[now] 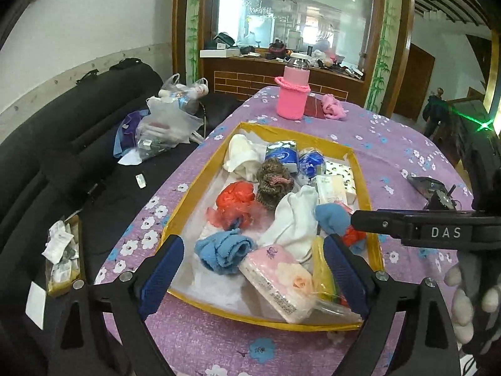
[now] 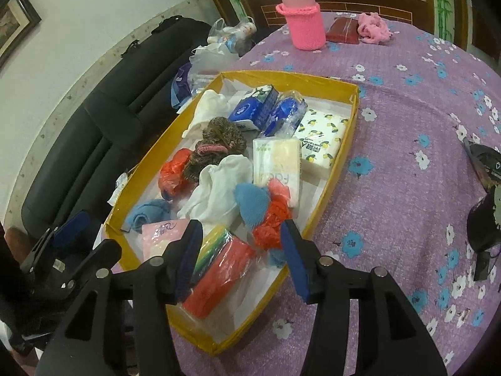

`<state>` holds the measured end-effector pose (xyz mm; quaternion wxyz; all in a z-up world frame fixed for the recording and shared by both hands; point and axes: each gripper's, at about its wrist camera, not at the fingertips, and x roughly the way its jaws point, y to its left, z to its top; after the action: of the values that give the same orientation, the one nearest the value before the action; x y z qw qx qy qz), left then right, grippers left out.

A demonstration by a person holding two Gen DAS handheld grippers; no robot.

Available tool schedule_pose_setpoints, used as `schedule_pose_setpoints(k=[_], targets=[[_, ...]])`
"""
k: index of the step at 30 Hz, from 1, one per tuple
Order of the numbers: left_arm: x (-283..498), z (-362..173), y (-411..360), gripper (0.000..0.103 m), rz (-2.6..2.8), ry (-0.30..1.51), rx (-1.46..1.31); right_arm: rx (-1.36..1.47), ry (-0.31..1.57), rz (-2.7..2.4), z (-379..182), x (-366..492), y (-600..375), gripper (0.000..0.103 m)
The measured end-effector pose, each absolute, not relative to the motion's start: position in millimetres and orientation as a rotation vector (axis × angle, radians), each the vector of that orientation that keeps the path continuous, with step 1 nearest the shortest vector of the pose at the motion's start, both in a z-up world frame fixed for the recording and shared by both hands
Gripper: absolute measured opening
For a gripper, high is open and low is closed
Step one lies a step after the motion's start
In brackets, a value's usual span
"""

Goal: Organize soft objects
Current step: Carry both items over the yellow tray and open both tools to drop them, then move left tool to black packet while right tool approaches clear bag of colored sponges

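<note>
The shallow yellow-rimmed cardboard tray [image 2: 339, 156] on the purple flowered tabletop [image 2: 407, 125] holds the soft things. The right gripper [image 2: 241, 244], jaws half spread and pinching nothing, hangs just over the plastic-wrapped red and yellow sponge pack [image 2: 219, 266], whose long axis runs toward the camera. The left gripper [image 1: 253, 269], jaws wide and empty, frames the pink flowered tissue pack [image 1: 278, 282].

One yellow tray [image 2: 350, 116] sits on the table and holds the soft things. In it lie five tissue packs: a blue one [image 2: 253, 106] far, a lemon-print one [image 2: 322, 138] at the right, a white one [image 2: 277, 163] in the middle, a pink floral one [image 1: 278, 282] near, and a red one [image 2: 219, 279] nearest. Two white cloths [image 2: 219, 188], two blue cloths [image 1: 224, 250], two red bags [image 1: 235, 200] and one brown knit [image 2: 219, 141] are there too. Beyond the tray stands one pink bottle [image 2: 305, 22].
</note>
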<state>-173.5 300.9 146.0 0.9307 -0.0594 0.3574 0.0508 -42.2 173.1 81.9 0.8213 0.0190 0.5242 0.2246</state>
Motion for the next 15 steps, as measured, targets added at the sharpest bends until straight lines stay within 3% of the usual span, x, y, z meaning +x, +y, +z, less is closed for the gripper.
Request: schedule_pose_setpoints(k=[15], targets=[[-188.7, 157.3, 285.1, 0.094, 0.121, 0.728, -0.047, 0.103, 1.088, 0.481, 92.0, -65.5, 143.0, 0.051]])
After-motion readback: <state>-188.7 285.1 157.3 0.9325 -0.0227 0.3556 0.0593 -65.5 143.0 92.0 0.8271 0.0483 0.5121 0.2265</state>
